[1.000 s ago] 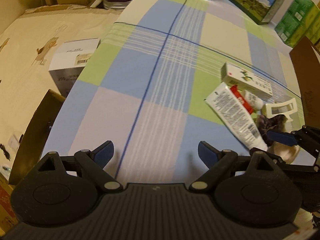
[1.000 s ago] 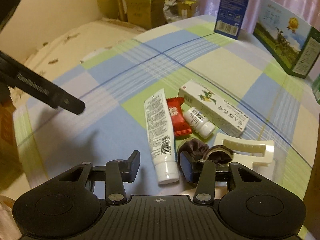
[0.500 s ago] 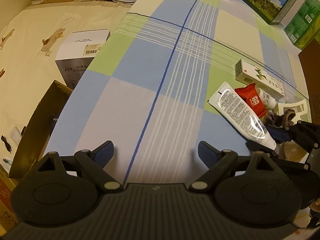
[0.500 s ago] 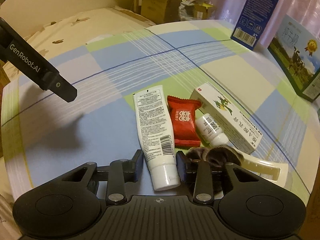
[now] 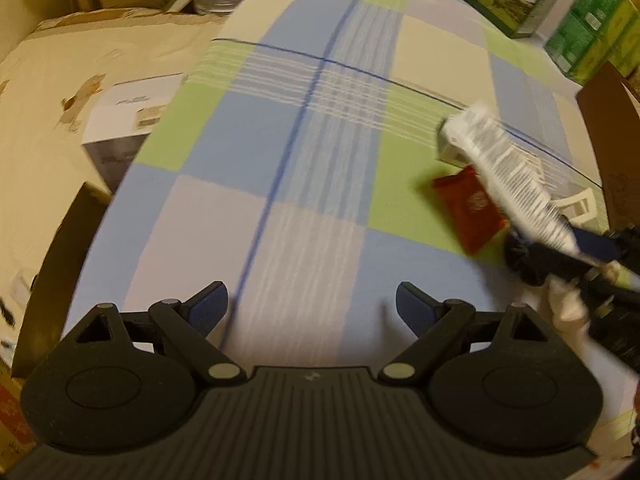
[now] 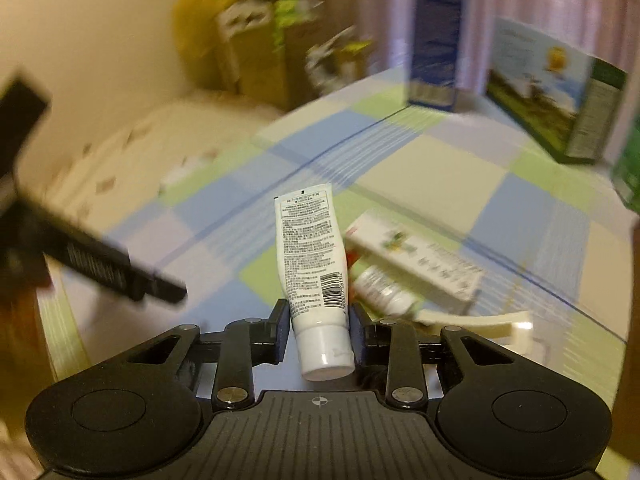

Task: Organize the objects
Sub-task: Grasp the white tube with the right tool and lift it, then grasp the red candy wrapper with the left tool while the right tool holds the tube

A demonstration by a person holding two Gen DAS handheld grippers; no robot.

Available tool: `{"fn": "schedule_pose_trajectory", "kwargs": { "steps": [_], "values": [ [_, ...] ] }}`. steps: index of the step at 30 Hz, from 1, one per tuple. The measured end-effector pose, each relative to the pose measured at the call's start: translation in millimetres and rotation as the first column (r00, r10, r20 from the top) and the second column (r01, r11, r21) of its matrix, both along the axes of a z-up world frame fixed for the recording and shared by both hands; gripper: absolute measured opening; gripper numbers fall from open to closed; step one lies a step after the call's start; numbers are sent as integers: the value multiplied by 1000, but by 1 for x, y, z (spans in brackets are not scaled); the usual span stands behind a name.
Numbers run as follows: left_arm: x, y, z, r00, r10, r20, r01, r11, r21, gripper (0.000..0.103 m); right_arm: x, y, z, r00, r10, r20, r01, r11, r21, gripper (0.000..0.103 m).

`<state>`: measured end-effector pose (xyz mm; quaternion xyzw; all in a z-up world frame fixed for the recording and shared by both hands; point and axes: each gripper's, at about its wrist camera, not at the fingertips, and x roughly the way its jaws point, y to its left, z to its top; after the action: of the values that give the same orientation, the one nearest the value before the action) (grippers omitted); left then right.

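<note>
Right wrist: right gripper (image 6: 318,330) clamps barcoded tube (image 6: 314,268)

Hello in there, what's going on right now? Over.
Right gripper shut on white plastic tube, lifted off checked tablecloth. Left gripper open, empty. Red sachet lies on cloth; nothing blocking.

A tube (image 6: 312,256) sits between the right tool (image 6: 319,330) fingers above the table (image 5: 320,160); behind it lie a carton (image 6: 416,258) and bottle (image 6: 382,292).
</note>
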<state>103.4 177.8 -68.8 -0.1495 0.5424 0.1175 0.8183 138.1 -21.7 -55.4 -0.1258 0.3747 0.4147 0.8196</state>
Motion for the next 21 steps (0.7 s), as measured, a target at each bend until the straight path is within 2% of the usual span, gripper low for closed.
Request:
{"fn": "schedule_pose_trajectory", "kwargs": {
  "steps": [6, 11, 18, 21],
  "values": [
    [34, -32, -3, 994, -109, 22, 110, 994, -15, 89, 17, -41, 28, 985, -173, -4, 173, 984, 52, 28],
    [68, -58, -8, 983, -179, 41, 180, 983, -24, 89, 25, -78, 42, 956, -294, -1, 294, 954, 56, 28],
    [105, -71, -20, 981, -188, 45, 190, 981, -35, 89, 25, -119, 46, 922, -388, -8, 388, 920, 47, 28],
    [111, -73, -25, 981, -189, 40, 189, 982, -13, 87, 28, -127, 44, 913, -408, -17, 409, 912, 40, 28]
  ]
}}
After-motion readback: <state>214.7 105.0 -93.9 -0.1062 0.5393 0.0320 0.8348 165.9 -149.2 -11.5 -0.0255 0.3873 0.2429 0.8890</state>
